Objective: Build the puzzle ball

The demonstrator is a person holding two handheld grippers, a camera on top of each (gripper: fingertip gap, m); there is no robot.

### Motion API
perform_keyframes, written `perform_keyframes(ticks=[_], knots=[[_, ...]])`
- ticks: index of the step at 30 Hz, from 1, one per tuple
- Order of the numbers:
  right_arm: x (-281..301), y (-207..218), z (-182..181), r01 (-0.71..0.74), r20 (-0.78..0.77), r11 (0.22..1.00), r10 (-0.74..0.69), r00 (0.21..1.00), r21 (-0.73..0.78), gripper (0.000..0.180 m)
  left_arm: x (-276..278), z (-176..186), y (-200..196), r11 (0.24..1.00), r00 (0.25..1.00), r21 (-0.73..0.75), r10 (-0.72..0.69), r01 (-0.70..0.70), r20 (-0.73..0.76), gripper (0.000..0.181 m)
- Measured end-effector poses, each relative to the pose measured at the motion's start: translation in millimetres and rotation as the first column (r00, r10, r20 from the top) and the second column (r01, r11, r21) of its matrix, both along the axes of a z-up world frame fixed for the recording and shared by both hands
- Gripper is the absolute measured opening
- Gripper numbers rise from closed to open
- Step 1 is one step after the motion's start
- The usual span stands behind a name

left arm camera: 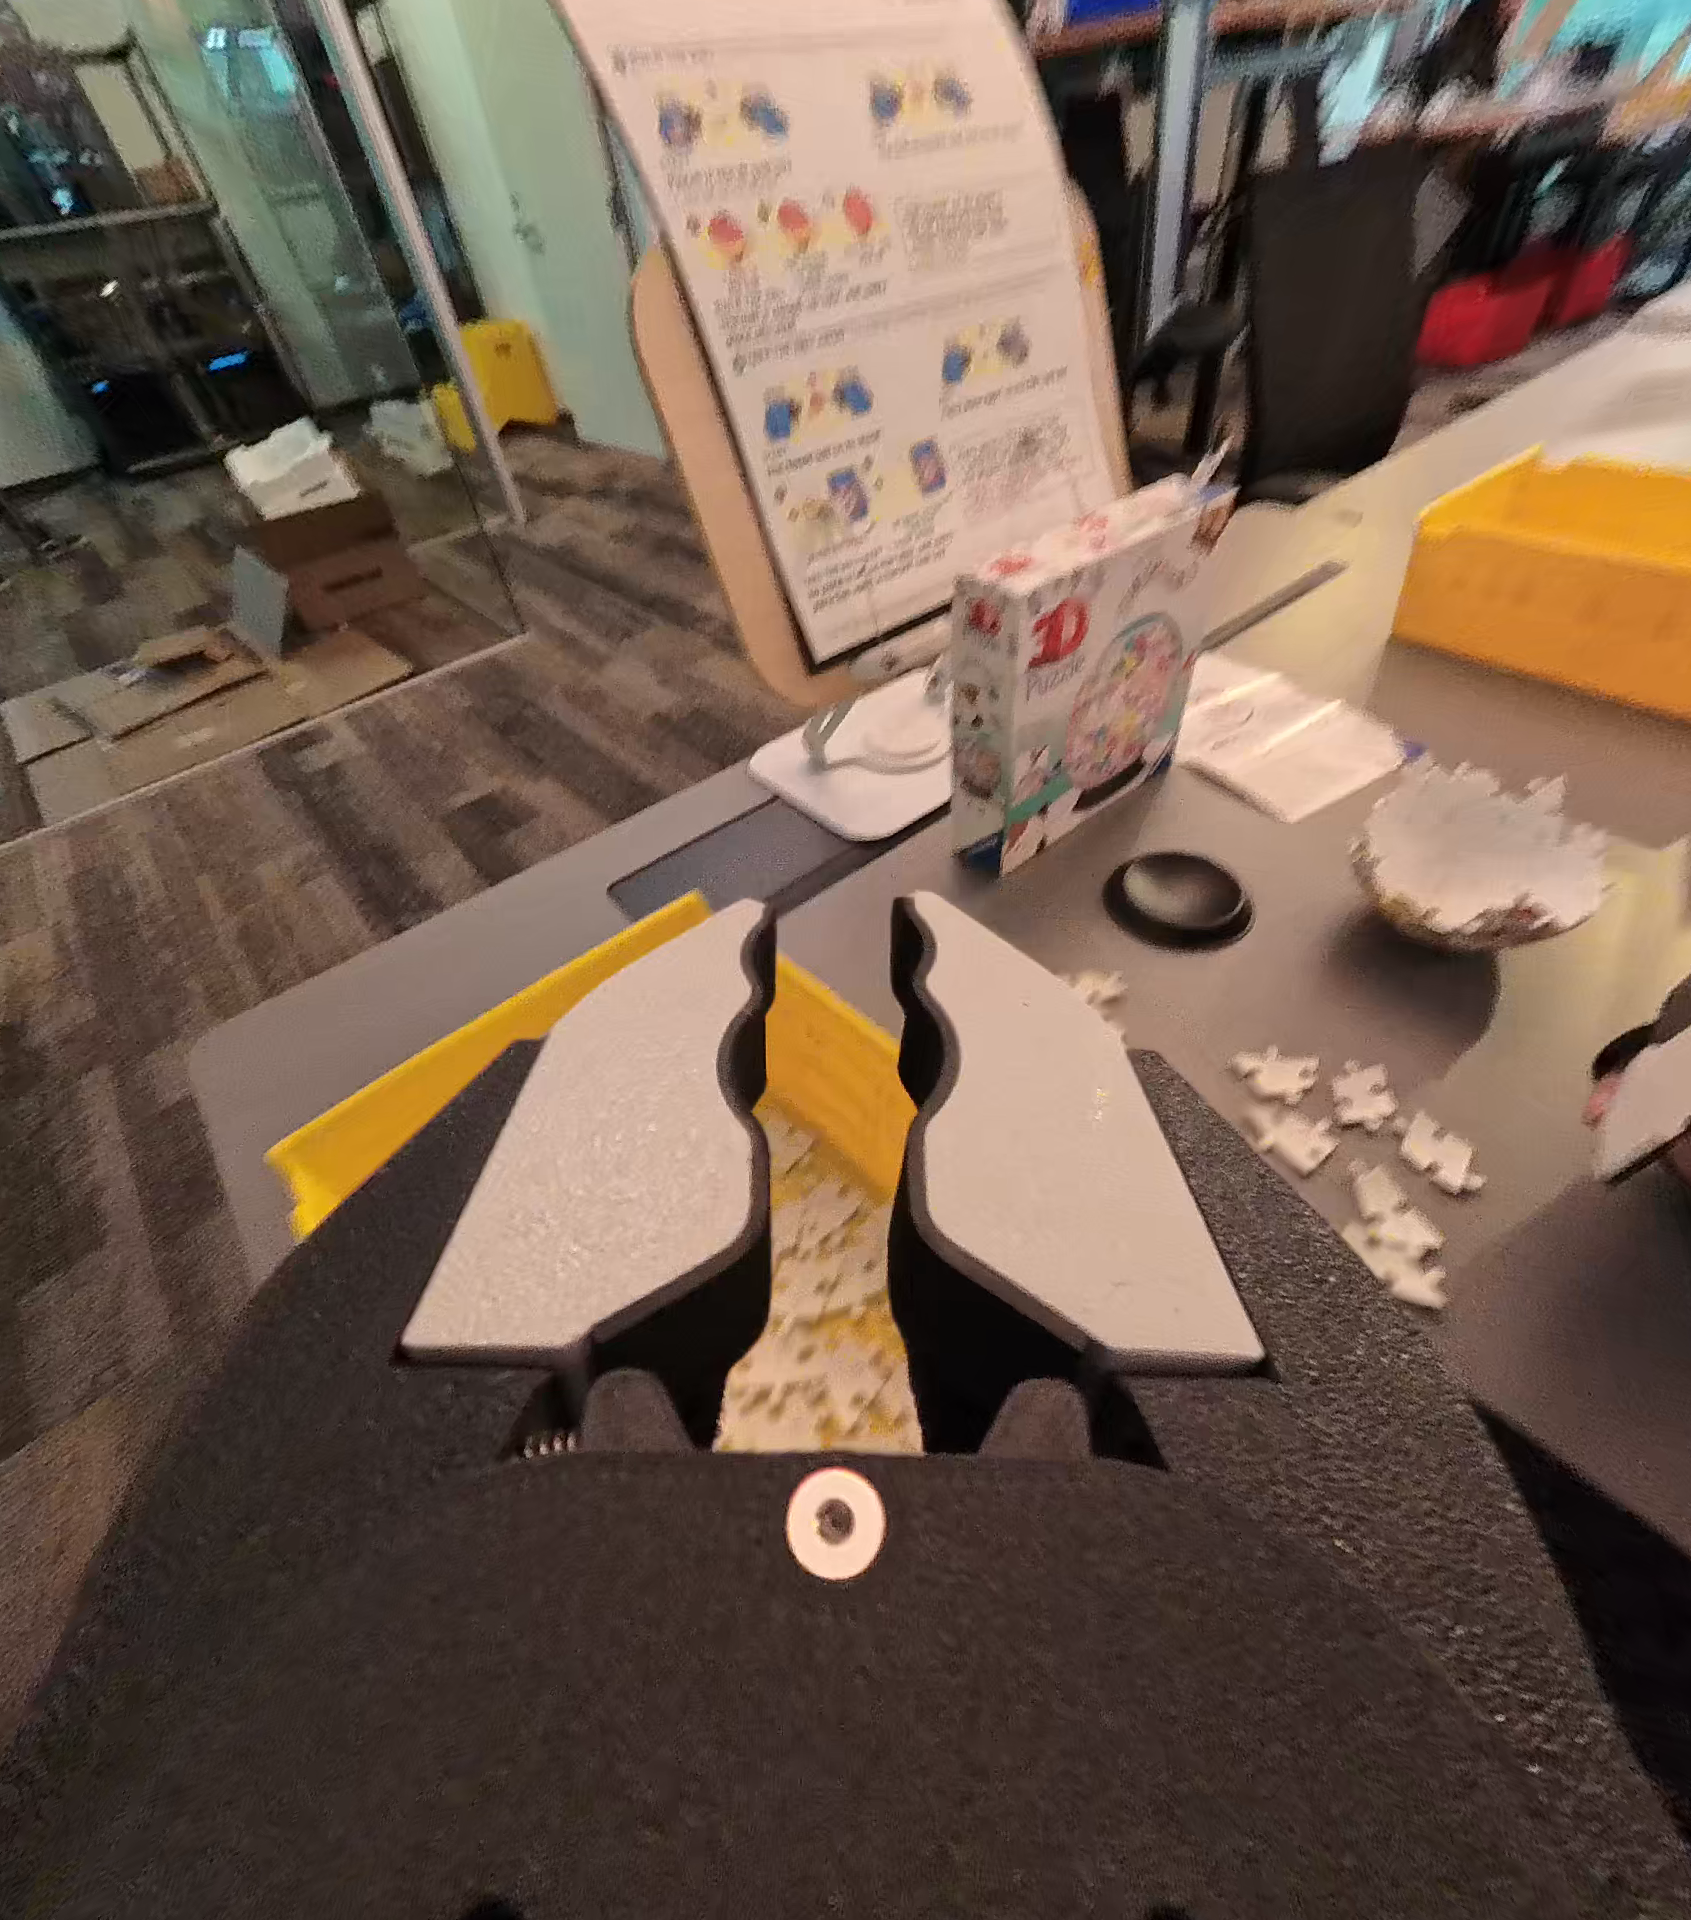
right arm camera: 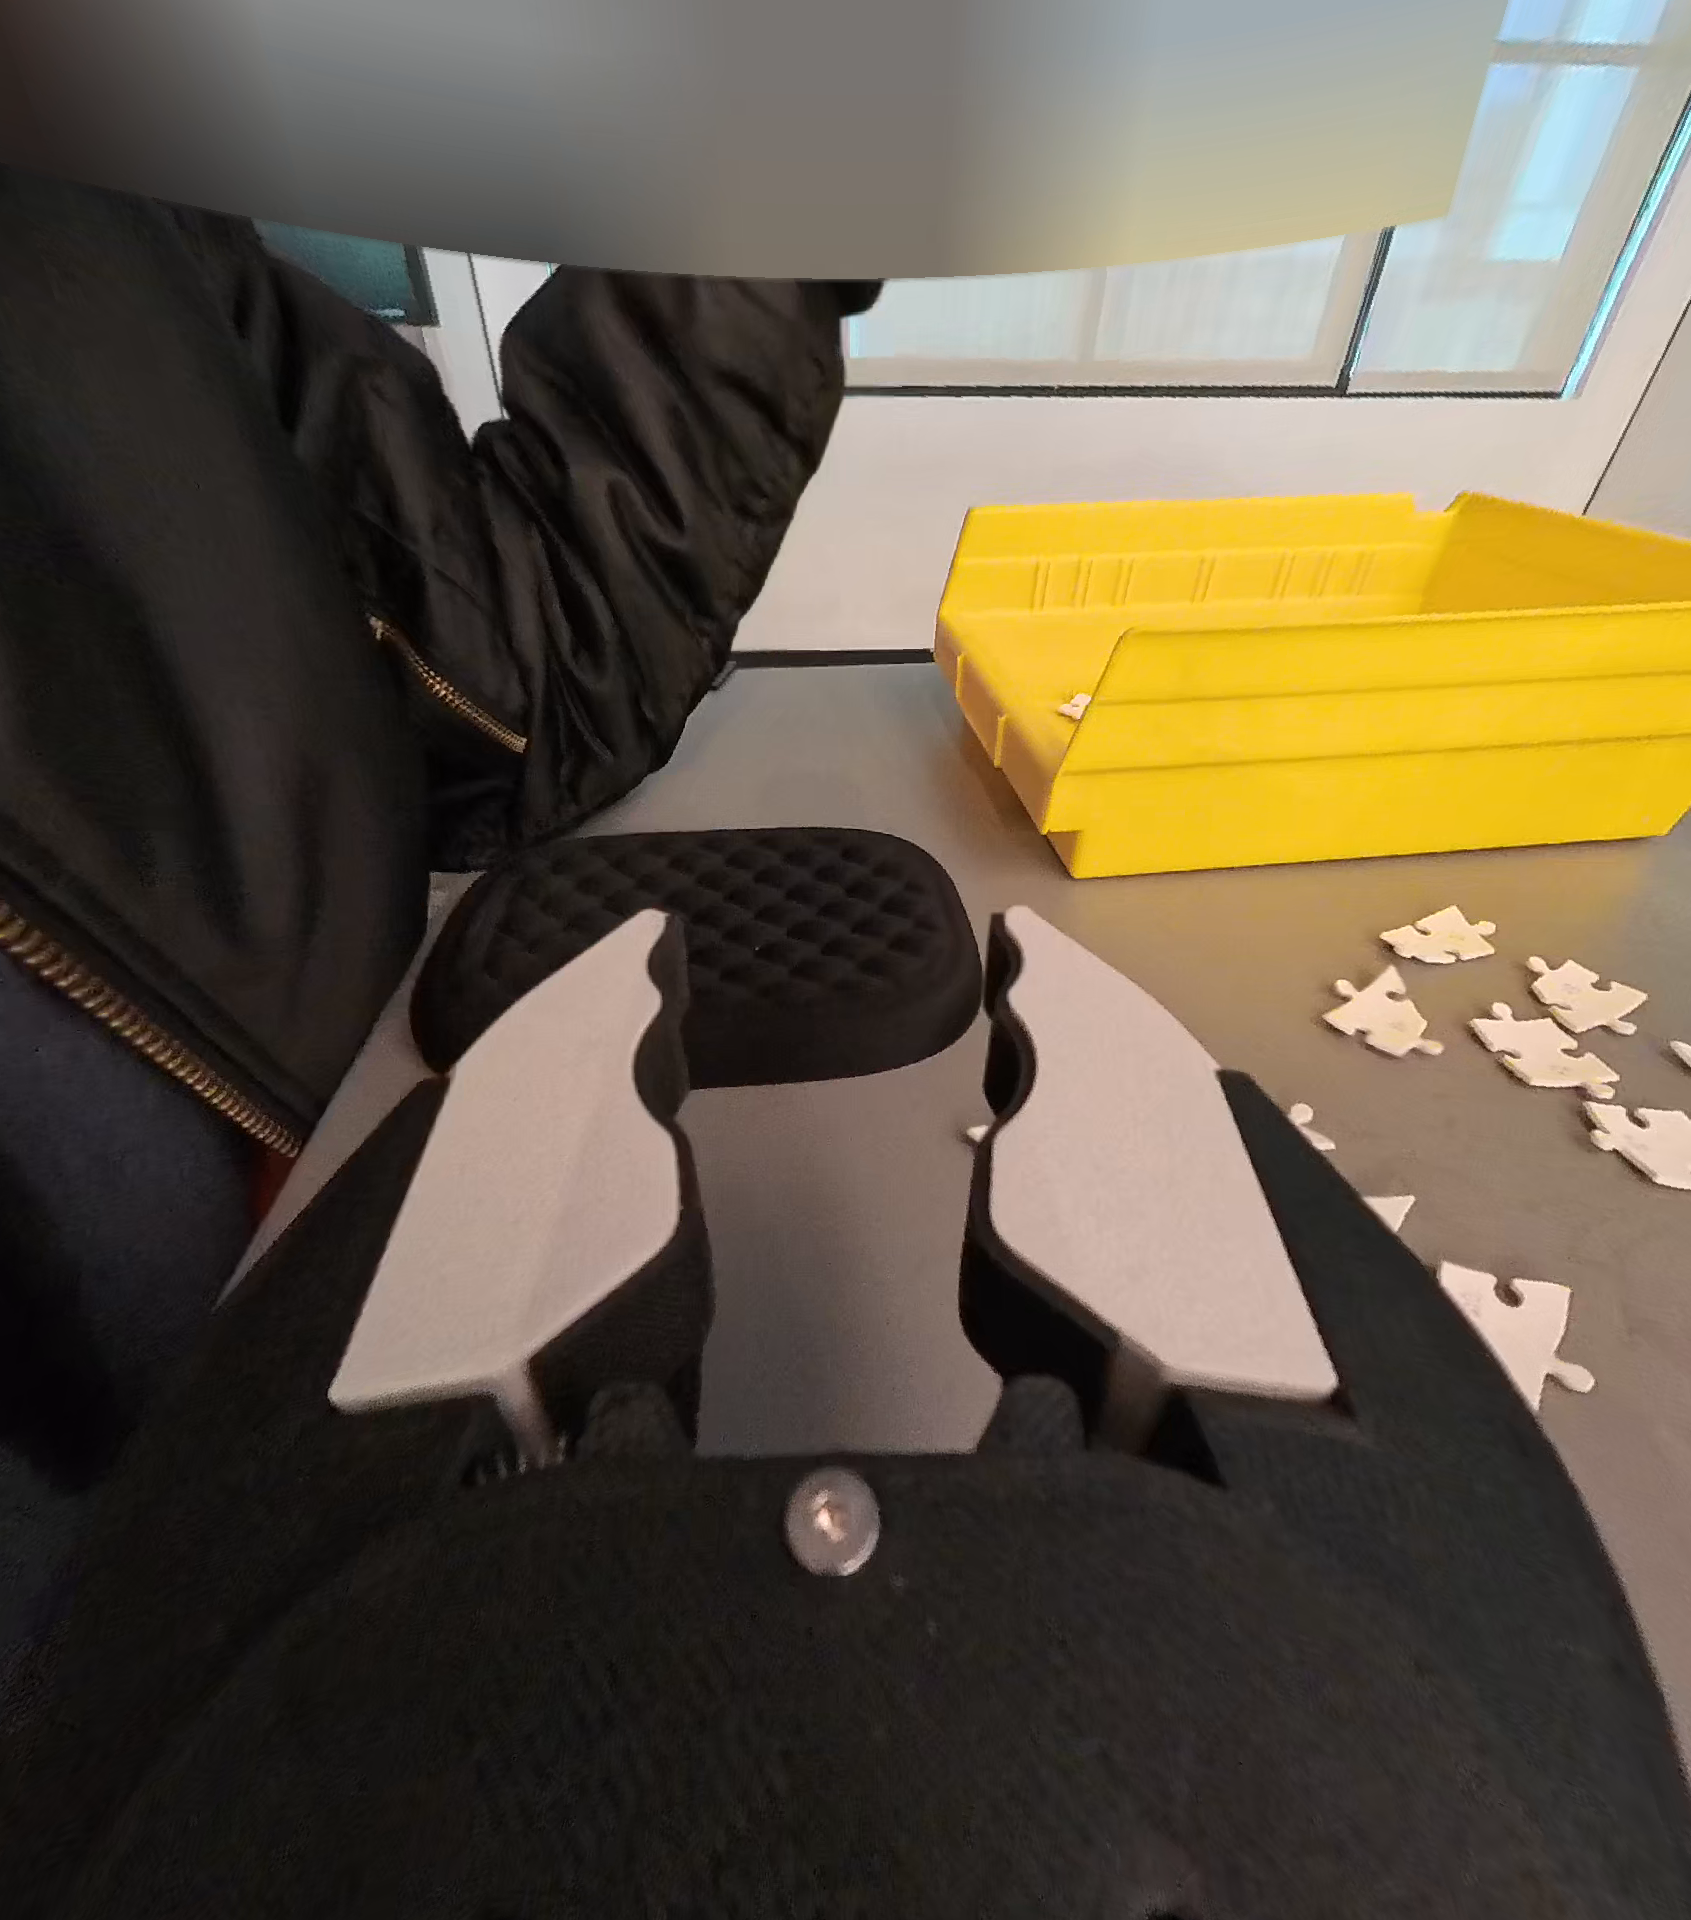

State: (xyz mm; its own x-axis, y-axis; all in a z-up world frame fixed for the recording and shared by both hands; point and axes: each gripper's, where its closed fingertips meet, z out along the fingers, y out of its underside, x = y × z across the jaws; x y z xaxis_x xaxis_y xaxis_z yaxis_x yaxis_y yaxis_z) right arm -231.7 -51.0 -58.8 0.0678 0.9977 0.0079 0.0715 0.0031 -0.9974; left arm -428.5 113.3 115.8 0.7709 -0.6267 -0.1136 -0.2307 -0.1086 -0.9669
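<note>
At the right of the left wrist view, on the grey table (left arm camera: 1080, 935), sits a half-built puzzle ball (left arm camera: 1480, 868), a white bowl-shaped shell with a jagged open rim. Only about the lower half looks assembled, so much of the ball seems left to build. Just below it lie loose pieces (left arm camera: 1360, 1132), spread white side up. Left of the shell is a black ring stand (left arm camera: 1179, 899), and behind that stands the puzzle box (left arm camera: 1080, 686) with an instruction board (left arm camera: 872, 312) beyond it.

At centre, the left gripper (left arm camera: 833, 925) hangs over a yellow bin (left arm camera: 550, 1018) holding many more pieces; its fingers are slightly apart and empty. In the right wrist view, the right gripper (right arm camera: 833, 930) is wide open and empty above bare table, with a black quilted pad (right arm camera: 716, 935) beyond its tips. A second yellow bin (right arm camera: 1340, 686) sits at upper right. Nothing blocks the shell.
</note>
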Motion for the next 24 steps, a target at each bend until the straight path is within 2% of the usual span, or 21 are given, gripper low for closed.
perform_keyframes(ticks=[3, 5, 10, 13, 16, 19, 24], knots=[[-1.8, -2.7, -1.9, -0.003, 0.014, 0.999, 0.003, 1.000, 0.037, 0.048, -31.5, -12.0, -1.6, 0.989, 0.976, -0.025, 0.141, -0.147, -0.166, 0.021], [-2.5, -0.6, -5.2, 0.013, 0.037, 0.998, -0.016, 0.999, 0.056, 0.047, -46.4, -10.6, -4.4, 0.978, 0.955, -0.008, 0.201, -0.208, -0.219, 0.021], [-2.2, 1.2, -5.8, -0.001, 0.029, 1.000, 0.002, 1.000, -0.031, 0.034, -57.2, -7.2, -7.1, 0.971, 0.943, 0.014, 0.237, -0.240, -0.233, 0.017], [-0.3, 6.8, -4.8, 0.025, 0.028, 1.000, -0.025, 0.999, 0.005, 0.019, -61.8, -8.4, 3.1, 0.964, 0.943, 0.021, 0.262, -0.263, -0.203, 0.011], [-1.5, 8.2, -5.6, 0.016, 0.027, 1.000, -0.016, 1.000, -0.003, 0.016, -60.2, -17.8, 13.0, 0.967, 0.952, -0.026, 0.243, -0.252, -0.185, 0.007], [-1.1, 9.1, -9.5, 0.000, 0.044, 1.000, 0.000, 0.999, -0.022, 0.015, -64.8, -33.6, 19.7, 0.961, 0.936, -0.078, 0.237, -0.265, -0.259, 0.000], [3.6, 8.5, -5.0, -0.027, 0.008, 0.997, 0.027, 1.000, -0.067, 0.008, -69.6, -18.7, 27.3, 0.958, 0.932, -0.008, 0.277, -0.286, -0.232, 0.000]])
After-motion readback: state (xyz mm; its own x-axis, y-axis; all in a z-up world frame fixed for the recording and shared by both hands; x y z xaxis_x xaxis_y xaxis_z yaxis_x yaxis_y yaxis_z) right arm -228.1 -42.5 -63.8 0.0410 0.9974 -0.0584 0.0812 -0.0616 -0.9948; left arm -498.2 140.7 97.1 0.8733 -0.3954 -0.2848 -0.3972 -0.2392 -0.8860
